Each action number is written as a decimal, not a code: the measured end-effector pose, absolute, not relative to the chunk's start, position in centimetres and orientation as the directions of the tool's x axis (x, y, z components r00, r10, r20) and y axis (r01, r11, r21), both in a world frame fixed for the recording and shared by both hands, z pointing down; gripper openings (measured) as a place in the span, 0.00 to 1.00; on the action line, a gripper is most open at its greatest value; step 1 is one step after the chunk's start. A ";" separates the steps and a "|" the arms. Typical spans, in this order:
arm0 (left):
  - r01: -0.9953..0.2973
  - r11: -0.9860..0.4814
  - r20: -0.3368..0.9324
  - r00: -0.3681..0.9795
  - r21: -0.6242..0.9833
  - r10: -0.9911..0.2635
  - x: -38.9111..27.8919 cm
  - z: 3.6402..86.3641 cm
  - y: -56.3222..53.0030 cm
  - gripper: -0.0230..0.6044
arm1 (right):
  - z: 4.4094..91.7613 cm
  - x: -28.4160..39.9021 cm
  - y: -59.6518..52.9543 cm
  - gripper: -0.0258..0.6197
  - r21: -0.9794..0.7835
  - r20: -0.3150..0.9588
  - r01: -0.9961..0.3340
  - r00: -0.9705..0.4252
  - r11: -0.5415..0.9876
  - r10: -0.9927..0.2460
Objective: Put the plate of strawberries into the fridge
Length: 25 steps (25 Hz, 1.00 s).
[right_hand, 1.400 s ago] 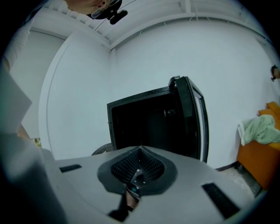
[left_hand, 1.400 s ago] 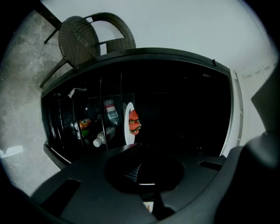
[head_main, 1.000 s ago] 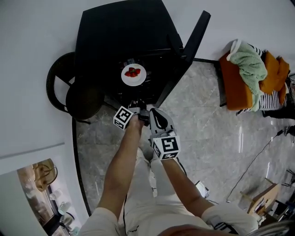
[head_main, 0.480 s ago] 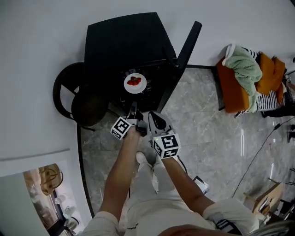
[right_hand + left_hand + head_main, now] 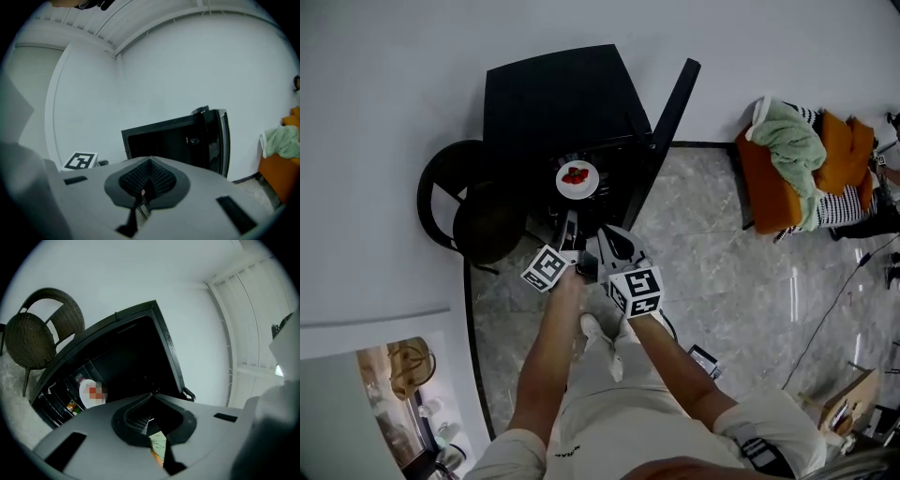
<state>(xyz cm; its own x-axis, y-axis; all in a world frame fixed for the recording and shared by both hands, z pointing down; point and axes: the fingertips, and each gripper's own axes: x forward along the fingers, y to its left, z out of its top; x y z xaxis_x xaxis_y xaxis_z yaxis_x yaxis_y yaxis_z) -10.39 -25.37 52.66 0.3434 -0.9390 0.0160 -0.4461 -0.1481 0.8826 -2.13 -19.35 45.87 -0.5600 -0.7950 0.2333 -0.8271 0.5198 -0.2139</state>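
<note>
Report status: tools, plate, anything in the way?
Left tool shut, empty. Right tool shut, empty. Plate of strawberries sits inside fridge. Door open; wicker chair beside fridge, not in path.

1. Dark wicker chair (image 5: 469, 211) with a round back stands far left, against the white wall (image 5: 394, 112); the left tool view shows it too (image 5: 35, 333).
2. Grey marble-look floor (image 5: 722, 272) across the middle and right.
3. Orange seat (image 5: 773, 183) at far right by the wall.
4. Green towel (image 5: 792, 141) draped over its top, also in the right tool view (image 5: 281, 140).
5. Striped cloth (image 5: 834, 202) just right of the towel, on the seat.
6. Thin cable (image 5: 825, 319) trails over the floor, near right.
7. Wooden item (image 5: 844, 403) near right corner, too small to tell.
</note>
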 end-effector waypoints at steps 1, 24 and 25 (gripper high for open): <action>-0.448 -0.153 0.011 0.342 0.881 -0.940 -10.4 52.0 -25.2 0.04 | 45.5 -2.1 -19.4 0.06 -0.218 0.230 -0.826 -0.561 0.520 -0.795; -0.707 -0.266 0.011 0.361 0.656 -0.933 -9.8 38.9 -19.7 0.04 | 36.4 -1.4 -17.6 0.06 -0.191 0.164 -0.803 -0.593 0.564 -0.788; -0.725 -0.274 0.014 0.364 0.632 -0.931 -9.7 38.4 -19.4 0.04 | 36.1 -1.4 -17.4 0.06 -0.189 0.162 -0.802 -0.594 0.566 -0.788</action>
